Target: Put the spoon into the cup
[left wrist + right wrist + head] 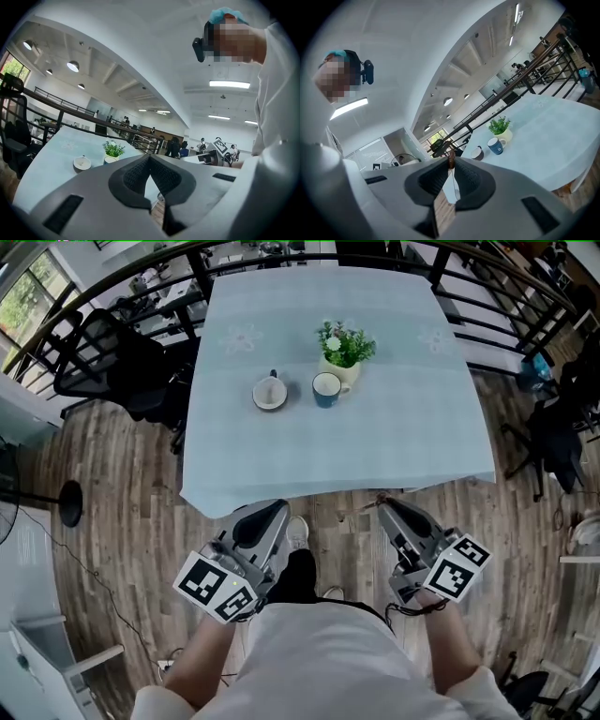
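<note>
On the pale blue tablecloth (375, 446) stand a blue cup (327, 388) and, to its left, a round white dish (270, 393) with a short dark stub at its far rim. I cannot make out a spoon for certain. Both also show small and far off in the left gripper view, dish (82, 162), and the right gripper view, cup (496, 146). My left gripper (278, 506) and right gripper (384, 506) hang close to my body, short of the table's near edge. Both are shut with nothing held, left gripper (150, 157), right gripper (451, 161).
A small potted plant (344, 348) stands just behind the blue cup. A black office chair (108, 362) sits off the table's left side, with dark railing (506, 296) round the far side. Dark chairs (553, 442) stand at the right on the wooden floor.
</note>
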Demonstrator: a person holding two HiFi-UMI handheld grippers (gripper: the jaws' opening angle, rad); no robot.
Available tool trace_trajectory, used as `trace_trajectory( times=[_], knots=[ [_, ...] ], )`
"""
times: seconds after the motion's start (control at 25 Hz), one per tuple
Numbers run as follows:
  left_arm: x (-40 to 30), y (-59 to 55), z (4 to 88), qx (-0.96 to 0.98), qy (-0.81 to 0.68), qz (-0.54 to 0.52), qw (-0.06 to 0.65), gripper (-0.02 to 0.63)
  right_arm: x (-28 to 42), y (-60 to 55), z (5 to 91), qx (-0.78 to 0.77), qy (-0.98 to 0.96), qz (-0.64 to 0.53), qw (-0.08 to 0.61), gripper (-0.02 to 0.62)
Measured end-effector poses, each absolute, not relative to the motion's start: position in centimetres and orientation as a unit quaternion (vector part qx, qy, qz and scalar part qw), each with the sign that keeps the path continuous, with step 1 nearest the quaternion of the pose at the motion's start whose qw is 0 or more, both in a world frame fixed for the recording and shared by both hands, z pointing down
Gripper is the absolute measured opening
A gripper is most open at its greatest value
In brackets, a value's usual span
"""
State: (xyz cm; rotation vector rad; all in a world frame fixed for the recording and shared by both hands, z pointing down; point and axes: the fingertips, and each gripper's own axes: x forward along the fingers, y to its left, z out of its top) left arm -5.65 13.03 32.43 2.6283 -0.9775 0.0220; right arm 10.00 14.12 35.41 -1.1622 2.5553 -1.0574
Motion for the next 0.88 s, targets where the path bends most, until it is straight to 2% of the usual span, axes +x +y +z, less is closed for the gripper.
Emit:
trace_trajectory(
  times=[0.6,0.88],
  knots=[
    [-7.8,-3.5,34.3,0.929,-0.312,0.029,0.199,0.021,7.1,-1.5,36.8,-0.41,0.827,-0.381,0.052,0.051],
    [-9.2,-7.6,34.6,0.932,-0.297,0.03,0.206,0.021,5.7,-5.3,36.8,-0.426,0.82,-0.38,0.046,0.051]
  ],
)
